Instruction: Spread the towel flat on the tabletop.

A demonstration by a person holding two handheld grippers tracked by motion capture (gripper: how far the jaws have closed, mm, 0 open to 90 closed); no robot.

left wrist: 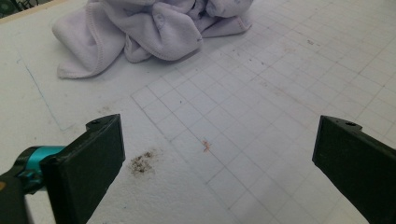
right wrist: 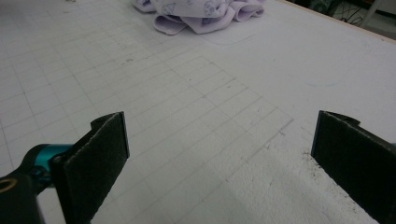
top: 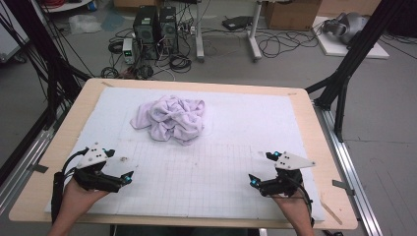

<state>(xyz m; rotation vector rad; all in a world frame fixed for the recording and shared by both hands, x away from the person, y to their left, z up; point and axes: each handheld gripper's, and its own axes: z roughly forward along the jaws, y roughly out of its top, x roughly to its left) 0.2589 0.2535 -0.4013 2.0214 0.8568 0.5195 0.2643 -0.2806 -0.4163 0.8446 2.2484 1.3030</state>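
Towel [top: 169, 118]: crumpled lilac heap, far-centre of the white gridded mat [top: 206, 182], slightly left of middle, well apart from both tools.

Left gripper [top: 121, 165] sits at the near-left of the mat, jaws spread wide, nothing between them. In the left gripper view the towel [left wrist: 140, 32] lies up ahead, with a dirt smudge [left wrist: 141, 162] on the mat just by the left jaw.

Towel handling, my read: soft terry, light, limp, no fragility; it'll drape and drag rather than slide. Best hold looks like the stitched hem, e.g. the flap hanging out at the heap's left [top: 139, 119], pinching a single layer.

Orientation: bunched, so no true heading; the heap runs a bit wider left-right than deep. Corners are buried in folds, can't tell which is which.

Right gripper [top: 260, 168] is at the near-right, jaws also fully apart and empty, aimed toward the towel [right wrist: 196, 11] in the right gripper view.
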